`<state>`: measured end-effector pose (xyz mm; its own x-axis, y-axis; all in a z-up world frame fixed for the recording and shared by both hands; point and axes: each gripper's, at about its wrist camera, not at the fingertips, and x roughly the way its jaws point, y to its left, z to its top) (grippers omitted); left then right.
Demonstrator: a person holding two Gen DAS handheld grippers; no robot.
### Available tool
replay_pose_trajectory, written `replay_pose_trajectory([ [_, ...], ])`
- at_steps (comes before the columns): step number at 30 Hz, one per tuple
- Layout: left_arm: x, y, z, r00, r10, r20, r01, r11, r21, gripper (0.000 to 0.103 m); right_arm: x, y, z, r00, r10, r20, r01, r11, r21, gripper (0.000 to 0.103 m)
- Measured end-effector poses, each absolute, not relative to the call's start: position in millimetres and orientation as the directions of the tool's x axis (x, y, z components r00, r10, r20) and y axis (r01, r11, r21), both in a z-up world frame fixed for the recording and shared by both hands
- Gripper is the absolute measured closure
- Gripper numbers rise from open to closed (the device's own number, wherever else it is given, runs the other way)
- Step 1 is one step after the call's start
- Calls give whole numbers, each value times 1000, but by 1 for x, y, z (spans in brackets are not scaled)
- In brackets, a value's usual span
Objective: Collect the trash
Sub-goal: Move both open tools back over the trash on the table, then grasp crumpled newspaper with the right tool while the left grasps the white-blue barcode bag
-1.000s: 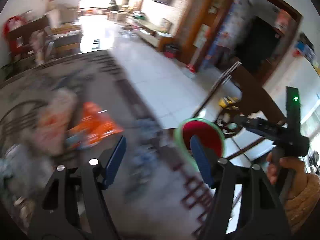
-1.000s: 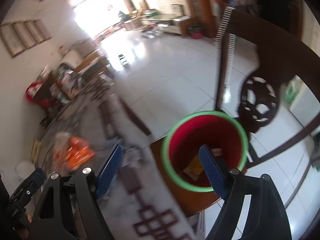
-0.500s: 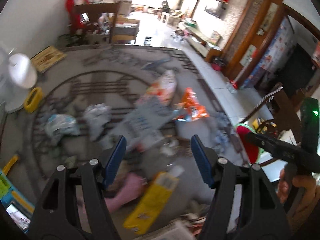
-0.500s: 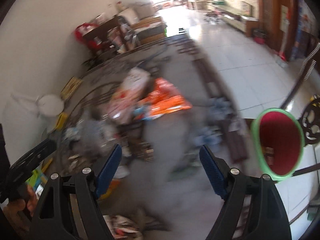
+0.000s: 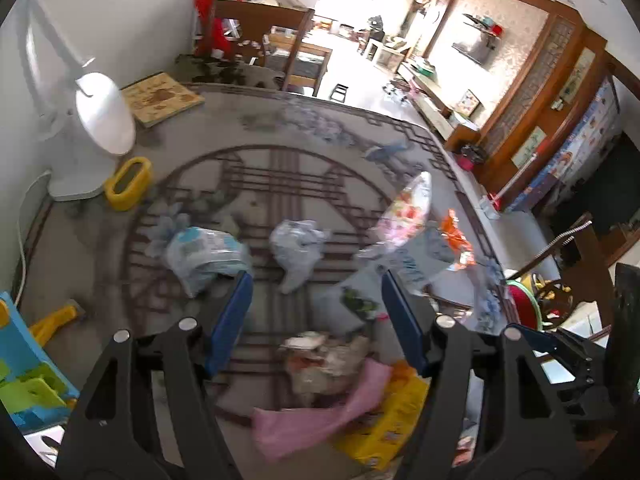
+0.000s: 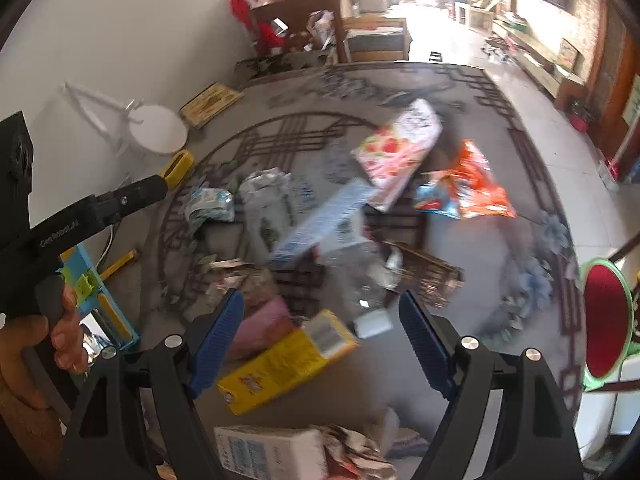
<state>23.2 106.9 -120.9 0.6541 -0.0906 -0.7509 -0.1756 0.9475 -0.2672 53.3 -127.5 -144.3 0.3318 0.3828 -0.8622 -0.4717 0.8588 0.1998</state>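
Observation:
Trash lies scattered on a grey patterned rug (image 5: 256, 168). My left gripper (image 5: 316, 320) is open and empty above a crumpled wrapper pile (image 5: 328, 360), with a pink bag (image 5: 320, 420) and a yellow carton (image 5: 384, 424) below it. My right gripper (image 6: 320, 332) is open and empty over the same yellow carton (image 6: 284, 360). Further out lie a blue-white box (image 6: 324, 220), a strawberry-print packet (image 6: 400, 148) and an orange snack bag (image 6: 476, 188). The red bin with a green rim (image 6: 606, 320) stands at the right edge; it also shows in the left wrist view (image 5: 522, 306).
A white fan (image 5: 100, 120) and a yellow holder (image 5: 128, 184) stand at the rug's left. A blue toy (image 5: 24, 368) sits at lower left. A wooden chair (image 5: 576, 264) is beside the bin. A white carton (image 6: 272, 452) lies under the right gripper.
Both grippers have swung left from the red bin to the trash on the rug. Both stay open and empty.

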Motion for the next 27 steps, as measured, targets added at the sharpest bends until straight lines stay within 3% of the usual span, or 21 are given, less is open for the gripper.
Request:
replay_pose_trajectory([
  [8, 20, 168, -143, 626, -35, -779, -324, 897, -300, 39, 58, -43, -171, 206, 365, -908, -634, 756, 160, 21],
  [14, 16, 193, -159, 599, -26, -800, -393, 861, -322, 39, 59, 6, -227, 103, 268, -958, -713, 691, 117, 20],
  [15, 16, 194, -163, 594, -27, -804, -398, 859, -323, 39, 59, 10, -236, 96, 256, -962, -719, 686, 111, 22],
  [18, 18, 197, -174, 572, -32, -820, -413, 852, -322, 39, 63, 13, -252, 72, 236, -969, -717, 688, 115, 47],
  [21, 28, 196, -188, 550, -48, -834, -413, 852, -322, 39, 68, 6, -242, 59, 302, -952, -706, 686, 174, 57],
  [27, 65, 194, -221, 516, -57, -855, -425, 850, -313, 39, 64, -16, -198, 89, 427, -900, -681, 685, 258, 57],
])
